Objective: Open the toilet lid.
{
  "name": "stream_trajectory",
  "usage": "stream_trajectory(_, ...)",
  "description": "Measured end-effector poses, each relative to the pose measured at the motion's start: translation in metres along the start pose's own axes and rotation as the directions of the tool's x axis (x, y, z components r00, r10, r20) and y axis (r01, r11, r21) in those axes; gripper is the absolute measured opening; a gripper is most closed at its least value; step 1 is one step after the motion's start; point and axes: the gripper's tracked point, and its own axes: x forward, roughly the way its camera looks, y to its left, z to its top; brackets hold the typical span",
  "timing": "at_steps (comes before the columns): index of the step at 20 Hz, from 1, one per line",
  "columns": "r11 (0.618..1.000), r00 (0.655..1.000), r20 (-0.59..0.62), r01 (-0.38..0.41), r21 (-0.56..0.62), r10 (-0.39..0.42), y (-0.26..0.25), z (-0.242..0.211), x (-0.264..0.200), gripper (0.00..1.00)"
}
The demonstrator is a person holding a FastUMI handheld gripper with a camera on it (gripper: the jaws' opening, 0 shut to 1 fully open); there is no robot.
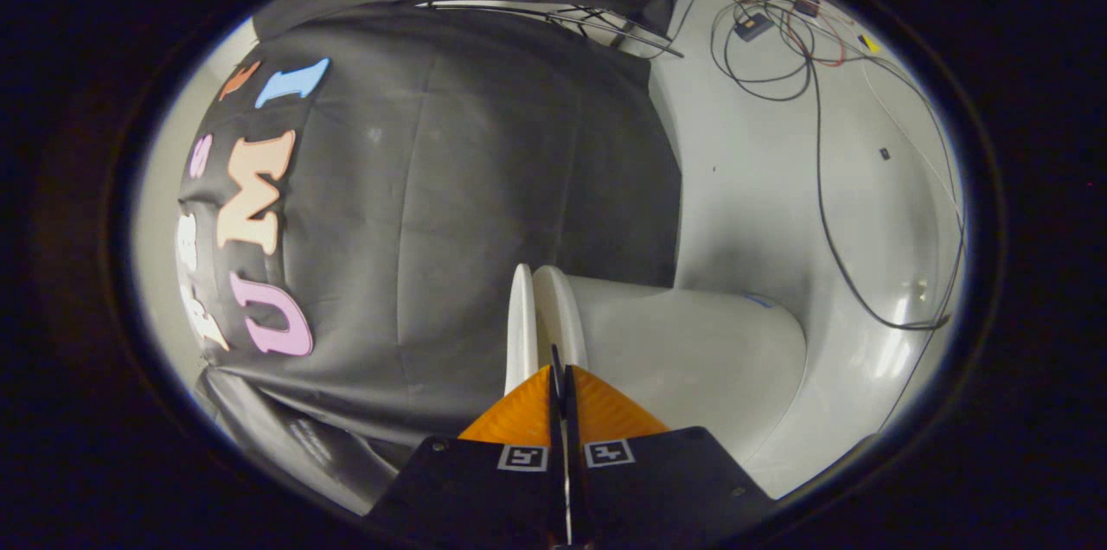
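Black cloth wall (pixel 484 187) hung in broad folds and creased in a grid, spread across most of the booth. Beside it, a pale glossy floor (pixel 761 187), brightly lit, with soft highlights pooled along its far curve. Thin black cables (pixel 820 187) looped and trailed across that floor, tangled with red wires (pixel 822 57) near a small dark box (pixel 752 26). A small yellow tag (pixel 869 42) close to the tangle. Slim dark rods (pixel 597 24) laid at the cloth's upper hem, where cloth and floor meet.
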Motion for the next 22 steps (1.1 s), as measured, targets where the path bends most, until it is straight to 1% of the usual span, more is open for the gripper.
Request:
stream_trajectory(6,0.990,0.999,-0.009,-0.032,-0.137,0.031,0.053,-0.004,-0.012,0.01)
stream_trajectory(10,0.966,0.999,-0.004,-0.042,-0.255,0.043,0.091,-0.012,-0.019,0.02)
stream_trajectory(13,0.931,0.998,-0.020,-0.068,-0.359,0.065,0.125,-0.021,-0.027,0.02)
stream_trajectory(18,0.861,0.997,-0.033,-0.081,-0.502,0.074,0.175,-0.045,-0.038,0.03)
stream_trajectory(22,0.788,0.997,-0.038,-0.077,-0.611,0.067,0.214,-0.072,-0.042,0.05)
